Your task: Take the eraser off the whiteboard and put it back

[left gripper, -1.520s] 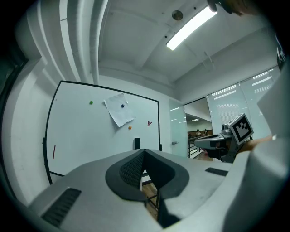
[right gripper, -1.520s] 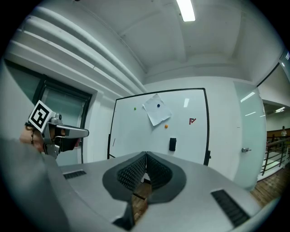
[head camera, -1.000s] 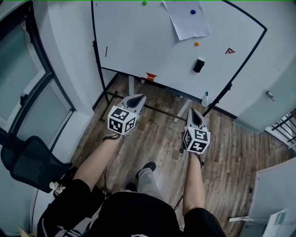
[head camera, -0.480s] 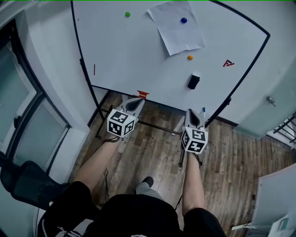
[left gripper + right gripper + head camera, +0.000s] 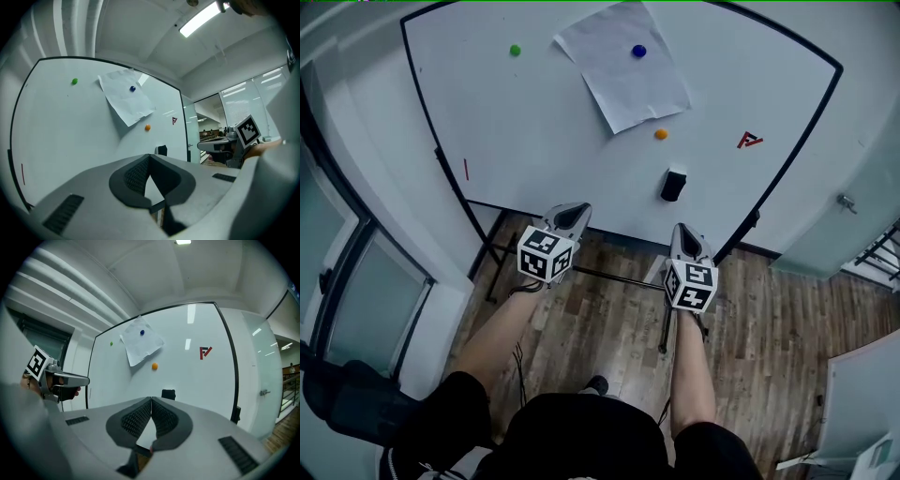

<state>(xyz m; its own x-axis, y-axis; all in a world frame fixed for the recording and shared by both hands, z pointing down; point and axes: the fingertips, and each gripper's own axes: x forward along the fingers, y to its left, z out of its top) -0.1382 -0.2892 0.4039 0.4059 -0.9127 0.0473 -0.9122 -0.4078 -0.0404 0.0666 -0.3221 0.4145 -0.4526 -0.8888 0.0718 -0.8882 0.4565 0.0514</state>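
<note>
We are holding both grippers level near the lower black edge of the whiteboard [image 5: 525,122]. The left gripper [image 5: 570,214] and right gripper [image 5: 683,232] are keeping their jaws pressed together, gripping nothing. The eraser [image 5: 674,185] is sitting on the board just above the right gripper (bare board all round it).

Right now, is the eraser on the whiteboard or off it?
On. The black eraser clings to the whiteboard below the orange magnet; the shut right gripper holds nothing.
</note>
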